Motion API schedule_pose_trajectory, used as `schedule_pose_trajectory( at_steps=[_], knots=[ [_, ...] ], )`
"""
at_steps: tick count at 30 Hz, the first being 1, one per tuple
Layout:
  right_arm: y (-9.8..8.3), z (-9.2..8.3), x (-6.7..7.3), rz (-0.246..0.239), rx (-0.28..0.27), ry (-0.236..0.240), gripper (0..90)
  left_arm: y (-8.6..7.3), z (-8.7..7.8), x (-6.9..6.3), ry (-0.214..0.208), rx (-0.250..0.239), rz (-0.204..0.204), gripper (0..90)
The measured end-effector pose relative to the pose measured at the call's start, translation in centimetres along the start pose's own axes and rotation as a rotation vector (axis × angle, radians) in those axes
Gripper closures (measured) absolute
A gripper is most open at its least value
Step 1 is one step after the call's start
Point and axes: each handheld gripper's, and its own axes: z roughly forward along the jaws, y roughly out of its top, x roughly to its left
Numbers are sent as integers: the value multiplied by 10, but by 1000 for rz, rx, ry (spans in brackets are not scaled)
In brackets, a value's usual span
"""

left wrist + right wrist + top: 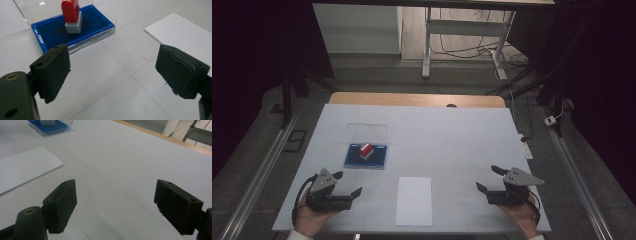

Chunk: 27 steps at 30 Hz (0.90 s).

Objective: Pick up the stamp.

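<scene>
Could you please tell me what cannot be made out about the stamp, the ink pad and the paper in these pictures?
- Stamp: top cut off by the left gripper view's upper edge; its face rests hidden on the ink pad.
- Stamp in the high view: too small for detail.
- Paper: cut off by the right gripper view's left edge.

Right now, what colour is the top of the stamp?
Red, on a grey base; the stamp shows best in the left gripper view.

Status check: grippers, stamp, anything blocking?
Left gripper open, empty. Right gripper open, empty. Red stamp upright on blue ink pad, untouched. Paper sheet between grippers; path clear.
</scene>
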Motion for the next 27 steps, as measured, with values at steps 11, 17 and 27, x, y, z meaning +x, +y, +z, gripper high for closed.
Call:
schedule_pose_trajectory(
  at_steps=[11,17,27],
  knots=[
    [-1,1,1,-12,-3,-1,214,0,-1,-6,13,-2,30,132],
    [2,3,1,-6,-8,2,218,1,-1,-6,25,-1,39,133],
    [-1,3,0,-4,12,-4,227,4,-3,-7,38,3,51,137]
  ],
)
